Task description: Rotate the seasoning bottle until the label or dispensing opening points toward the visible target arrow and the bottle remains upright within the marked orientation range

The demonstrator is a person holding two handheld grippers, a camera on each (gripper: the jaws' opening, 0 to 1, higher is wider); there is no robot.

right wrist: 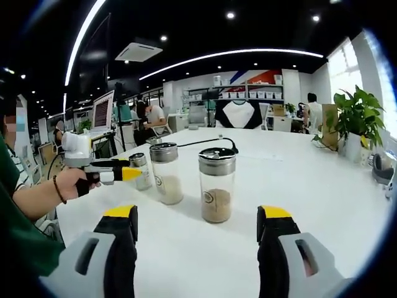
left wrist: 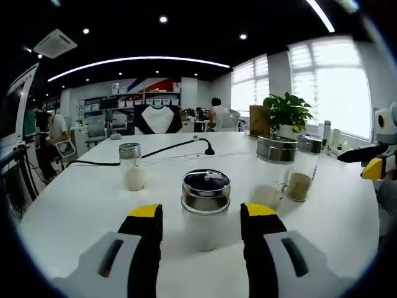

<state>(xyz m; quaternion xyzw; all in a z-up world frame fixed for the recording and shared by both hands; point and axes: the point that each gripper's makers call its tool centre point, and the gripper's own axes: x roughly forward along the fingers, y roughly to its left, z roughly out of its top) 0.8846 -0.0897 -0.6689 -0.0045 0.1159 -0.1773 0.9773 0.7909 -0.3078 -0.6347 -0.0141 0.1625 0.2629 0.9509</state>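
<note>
Seasoning bottle [left wrist: 205, 208] stood upright on the table [left wrist: 80, 205] between the wide-open, empty left fingers [left wrist: 146, 233], untouched.

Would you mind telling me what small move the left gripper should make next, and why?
Probably ease the left gripper forward and close on the clear glass seasoning bottle with the chrome lid: its jaws stand open either side of the upright bottle, apparently not yet touching it.

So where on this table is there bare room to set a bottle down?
Bare white table lies right of the brown-filled bottle, out toward the plant. Another free patch lies left of the small bottle, below the cable. It is crowded around the bottle between the left gripper's jaws.
</note>
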